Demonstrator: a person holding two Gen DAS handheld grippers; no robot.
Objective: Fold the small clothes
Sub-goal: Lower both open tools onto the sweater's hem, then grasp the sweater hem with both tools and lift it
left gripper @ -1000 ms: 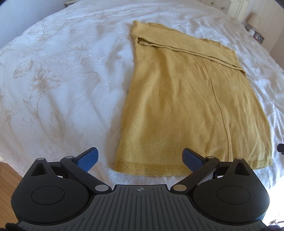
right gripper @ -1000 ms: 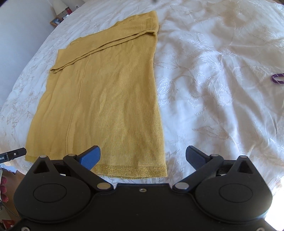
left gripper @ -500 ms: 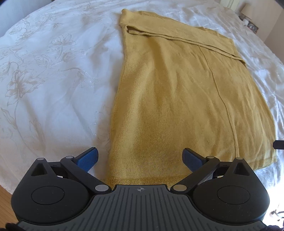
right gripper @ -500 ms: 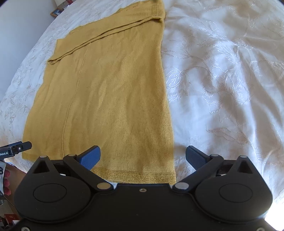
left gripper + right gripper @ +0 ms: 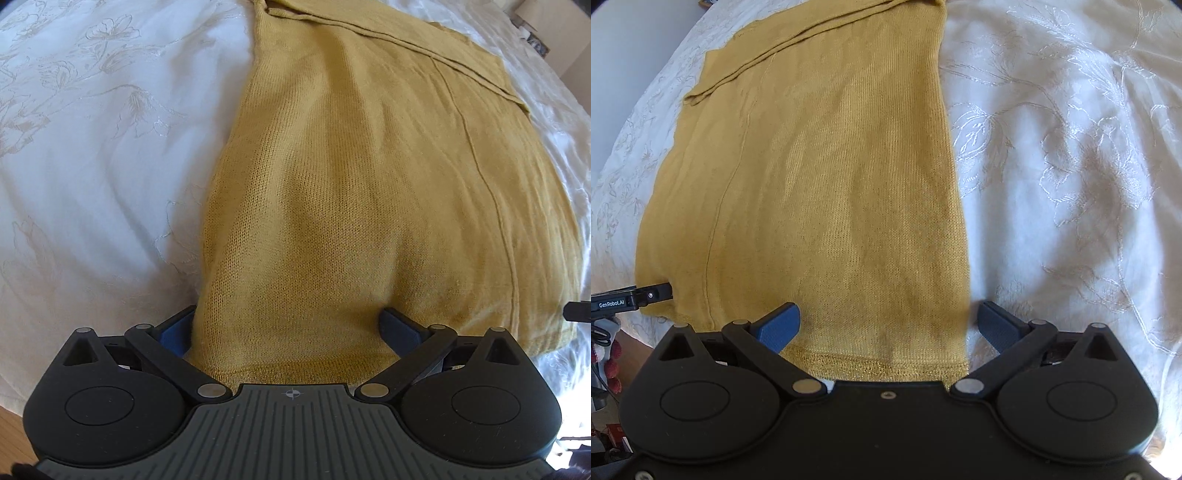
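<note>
A mustard-yellow knit garment (image 5: 369, 177) lies flat on the white bedspread, with a folded band across its far end. In the right wrist view the garment (image 5: 820, 177) fills the left half. My left gripper (image 5: 288, 325) is open, its blue fingers (image 5: 177, 332) straddling the near-left corner of the hem. My right gripper (image 5: 886, 325) is open, its blue fingers (image 5: 779, 326) straddling the near-right corner of the hem. The cloth bulges slightly between the left gripper's fingers.
The white embroidered bedspread (image 5: 92, 147) surrounds the garment on both sides (image 5: 1071, 166). The bed's near edge and wooden floor (image 5: 11, 435) lie at the lower left. The left gripper's tip (image 5: 635, 297) shows at the left edge of the right wrist view.
Both grippers have moved forward and down onto the near hem. The hem corners now lie between the open fingers; before they lay ahead of them.
</note>
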